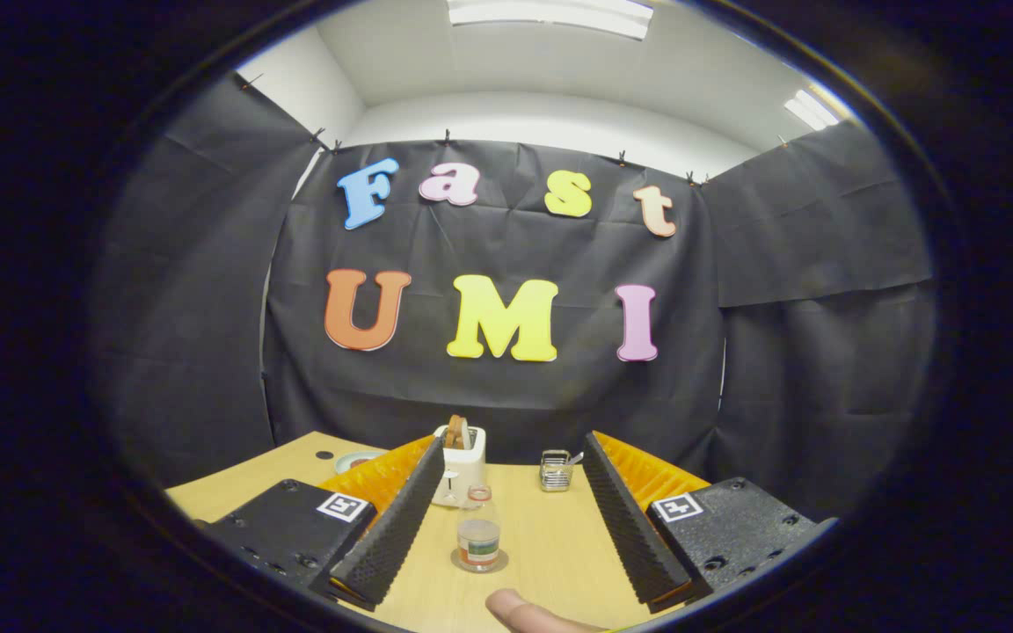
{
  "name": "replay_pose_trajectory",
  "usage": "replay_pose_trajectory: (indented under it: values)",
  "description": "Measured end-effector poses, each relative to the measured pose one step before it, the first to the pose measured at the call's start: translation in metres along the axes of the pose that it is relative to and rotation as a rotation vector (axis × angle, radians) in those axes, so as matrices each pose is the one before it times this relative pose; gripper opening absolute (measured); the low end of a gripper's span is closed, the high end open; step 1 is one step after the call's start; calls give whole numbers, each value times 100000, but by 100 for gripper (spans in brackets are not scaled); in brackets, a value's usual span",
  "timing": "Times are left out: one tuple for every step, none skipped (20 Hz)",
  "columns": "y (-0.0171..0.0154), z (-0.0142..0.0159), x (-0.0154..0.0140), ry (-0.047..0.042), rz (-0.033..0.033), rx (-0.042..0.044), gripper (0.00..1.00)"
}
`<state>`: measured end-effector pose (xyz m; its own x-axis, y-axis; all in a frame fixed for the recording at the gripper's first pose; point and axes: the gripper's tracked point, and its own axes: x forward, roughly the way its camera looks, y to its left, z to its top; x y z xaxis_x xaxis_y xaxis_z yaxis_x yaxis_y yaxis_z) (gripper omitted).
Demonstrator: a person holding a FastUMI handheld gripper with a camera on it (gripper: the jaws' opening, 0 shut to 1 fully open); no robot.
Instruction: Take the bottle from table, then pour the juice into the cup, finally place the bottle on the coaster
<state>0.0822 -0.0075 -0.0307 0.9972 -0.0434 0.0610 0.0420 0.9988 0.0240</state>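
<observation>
The bottle is small and clear, with a banded label low on its body and a narrow neck. It stands upright on the table, between the two fingers and touching neither. The gripper is spread wide, with bare tabletop on both sides of the bottle. Beyond it stand a toaster and a small glass cup, well apart. A fingertip lies nearest the camera.

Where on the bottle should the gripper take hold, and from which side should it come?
Grip the bottle at its labelled body, below the narrow neck. It stands upright between the open gripper's fingers, so probably come straight forward, level, and close on its two sides.
</observation>
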Motion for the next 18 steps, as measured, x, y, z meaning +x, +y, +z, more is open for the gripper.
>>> replay_pose_trajectory:
  values:
    - [-340,740,-879,685,-368,1024,100]
    - [-259,806,-940,135,-179,232,100]
    - [-223,861,-934,-569,-458,-315,100]
    - [-509,656,-720,69,-1459,-646,100]
    - [-406,164,-770,915,-964,-173,100]
    - [101,140,-914,1499,924,1046,100]
    - [221,-48,-697,1505,1095,628,100]
    - [-79,-68,-671,1192,545,805,100]
    - [-159,-169,-538,1070,398,116,100]
    - [-148,-78,-503,382,236,-229,100]
    - [-269,117,-504,-459,17,578,100]
    - [-381,166,-348,-875,-985,-440,100]
    - [-385,124,-268,-1020,-1067,-2052,100]
    - [-409,136,-321,-831,-1094,-945,100]
    - [-46,222,-215,-775,-184,1033,100]
    - [-12,133,-156,-202,226,1012,100]
    - [-143,-15,-52,93,-224,684,100]
    - [-57,66,-65,-262,-393,-431,100]
